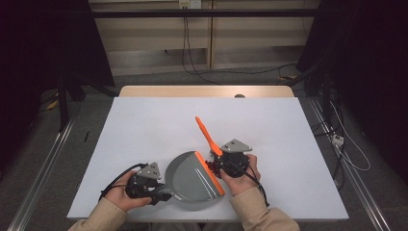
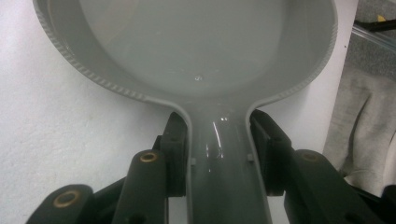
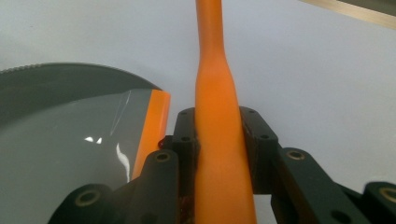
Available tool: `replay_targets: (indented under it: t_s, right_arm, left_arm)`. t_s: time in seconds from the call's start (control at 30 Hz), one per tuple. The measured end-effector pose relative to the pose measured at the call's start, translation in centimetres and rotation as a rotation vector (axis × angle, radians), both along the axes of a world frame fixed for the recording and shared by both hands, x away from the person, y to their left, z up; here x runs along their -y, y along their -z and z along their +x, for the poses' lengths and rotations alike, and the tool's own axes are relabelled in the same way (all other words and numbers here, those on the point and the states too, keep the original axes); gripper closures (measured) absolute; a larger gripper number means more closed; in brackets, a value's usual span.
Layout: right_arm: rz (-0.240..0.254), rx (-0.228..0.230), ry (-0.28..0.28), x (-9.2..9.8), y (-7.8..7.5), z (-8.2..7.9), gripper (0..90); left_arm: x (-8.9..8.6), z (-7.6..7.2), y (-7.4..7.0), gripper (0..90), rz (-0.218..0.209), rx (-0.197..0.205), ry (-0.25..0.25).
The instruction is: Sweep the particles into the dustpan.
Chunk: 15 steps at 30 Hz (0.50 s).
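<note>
Grey plastic: a dustpan (image 1: 192, 180) is seen lying flat on the white tabletop (image 1: 144, 130) near its front edge, its orange lip (image 1: 210, 173) turned toward the right hand.
Orange plastic: a brush (image 1: 208, 137) is held with its handle pointing up and away over the tabletop, its head end just beside the dustpan's lip; bristles cannot be made out.
Left hand-held gripper (image 2: 219, 140): nearly closed, with both pads pressed against the dustpan's narrow handle (image 2: 219, 163), so the pan is steadied in place.
Right hand-held gripper (image 3: 219, 135): closed tight on the thick part of the brush handle (image 3: 217, 93), with the pan's lip close at its side.
Done so far: both tools are judged to be grasped and brought together, lip to brush.
Pan contents: no debris is visible in the bowl or on the tabletop around it.
Left to do: any sweeping into the pan, or parting and setting down of the two tools, is judged to be outstanding.
</note>
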State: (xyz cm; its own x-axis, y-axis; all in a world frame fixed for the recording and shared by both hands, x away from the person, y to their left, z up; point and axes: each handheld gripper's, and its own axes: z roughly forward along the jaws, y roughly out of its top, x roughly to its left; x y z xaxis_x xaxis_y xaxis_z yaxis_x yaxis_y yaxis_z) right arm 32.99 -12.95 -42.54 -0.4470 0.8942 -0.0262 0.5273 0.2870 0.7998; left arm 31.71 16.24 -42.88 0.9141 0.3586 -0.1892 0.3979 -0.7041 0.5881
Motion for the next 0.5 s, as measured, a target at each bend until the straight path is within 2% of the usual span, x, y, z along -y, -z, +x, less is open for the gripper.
replay_targets:
  t_s: [0.17, 0.3, 0.5]
  right_arm:
    - [0.010, -0.003, 0.001, -0.22, -0.02, -0.05, 70.8]
    - [0.013, -0.004, 0.001, -0.39, -0.03, -0.15, 70.8]
    - [0.017, -0.004, -0.003, -0.78, 0.00, -0.23, 70.7]
  left_arm:
    - [-0.10, 0.07, 0.16, 62.3, -0.018, -0.005, 0.000]
    - [-0.09, 0.03, 0.23, 62.3, 0.000, 0.001, 0.010]
    - [-0.04, 0.10, 0.26, 62.3, 0.006, 0.002, 0.020]
